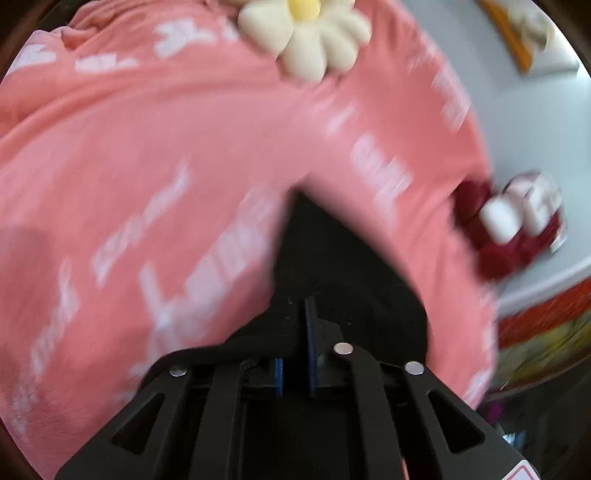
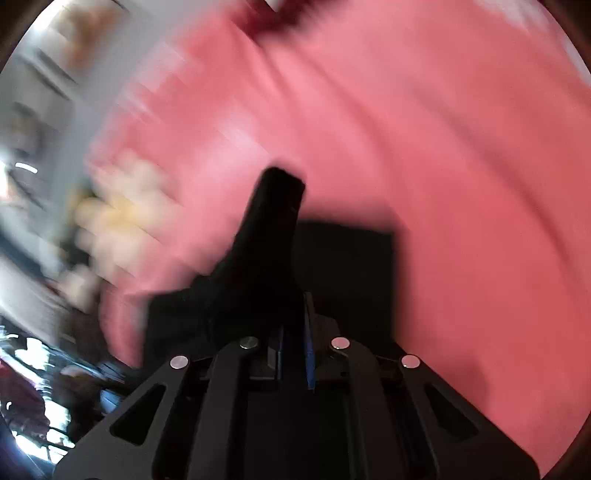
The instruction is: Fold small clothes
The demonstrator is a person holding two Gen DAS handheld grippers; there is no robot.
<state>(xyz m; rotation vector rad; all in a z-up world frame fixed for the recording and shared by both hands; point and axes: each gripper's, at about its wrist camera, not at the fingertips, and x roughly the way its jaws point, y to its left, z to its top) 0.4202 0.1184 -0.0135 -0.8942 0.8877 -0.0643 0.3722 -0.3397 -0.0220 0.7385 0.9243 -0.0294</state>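
Both hand-held grippers – left (image 1: 295, 206) and right (image 2: 282, 184) – are clamped on the pink garment (image 1: 166, 147), bunched over the pale surface (image 1: 532, 129). Judged step: the fold's grasp; next calls for lifting both edges evenly.

Left wrist cam: sits behind black two-finger left gripper (image 1: 295, 258), looks forward and down, very close to pink printed-fabric garment (image 1: 166, 166); pale grey tabletop (image 1: 524, 129) at right edge

Right wrist cam: same mount behind black right gripper (image 2: 291, 229), angled down, near-contact range, heavy blur

Overlap: both see same garment, cream padded flower applique with yellow centre (image 1: 306, 37) (image 2: 122, 214), dark red fabric patch (image 1: 509, 236) (image 2: 273, 18)
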